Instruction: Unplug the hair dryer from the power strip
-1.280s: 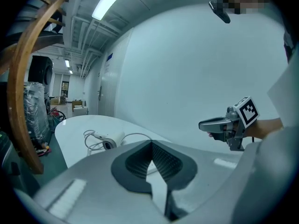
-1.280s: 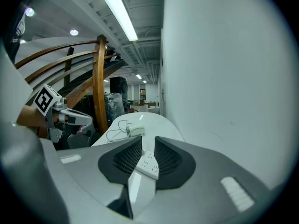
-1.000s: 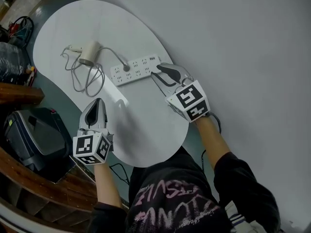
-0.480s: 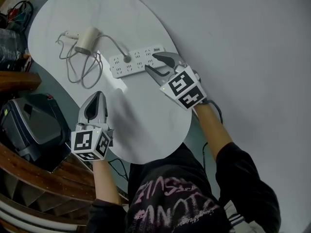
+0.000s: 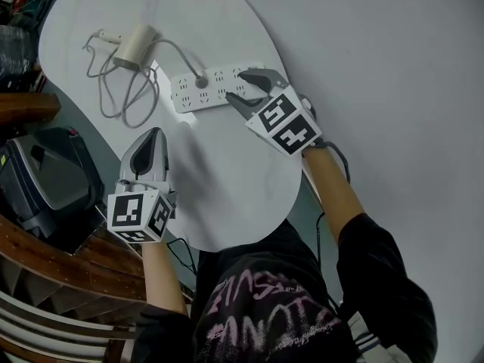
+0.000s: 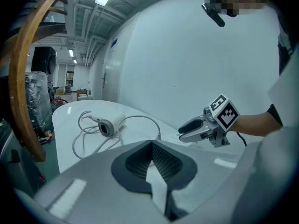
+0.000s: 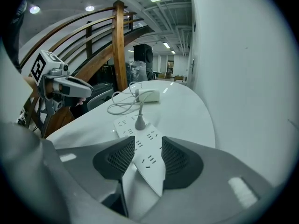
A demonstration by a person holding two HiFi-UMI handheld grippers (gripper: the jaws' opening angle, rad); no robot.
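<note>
Right gripper (image 5: 234, 85) jaws just opened, spread astride power strip (image 5: 215, 88) near end, unpinched. Plug (image 5: 201, 82) seated further along strip's long axis, straight ahead. Left gripper (image 5: 152, 132) pressed together, empty, well off strip. Hair dryer (image 5: 134, 45) beyond strip.

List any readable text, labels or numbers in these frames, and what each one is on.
Nothing here reads cleanly enough to quote.
Shirt: pink lettering across the front, too stylised and dim to read.
Power strip: no legible print; any marking is too small.
Marker cubes: black-and-white square patterns only, no words or numbers.
</note>
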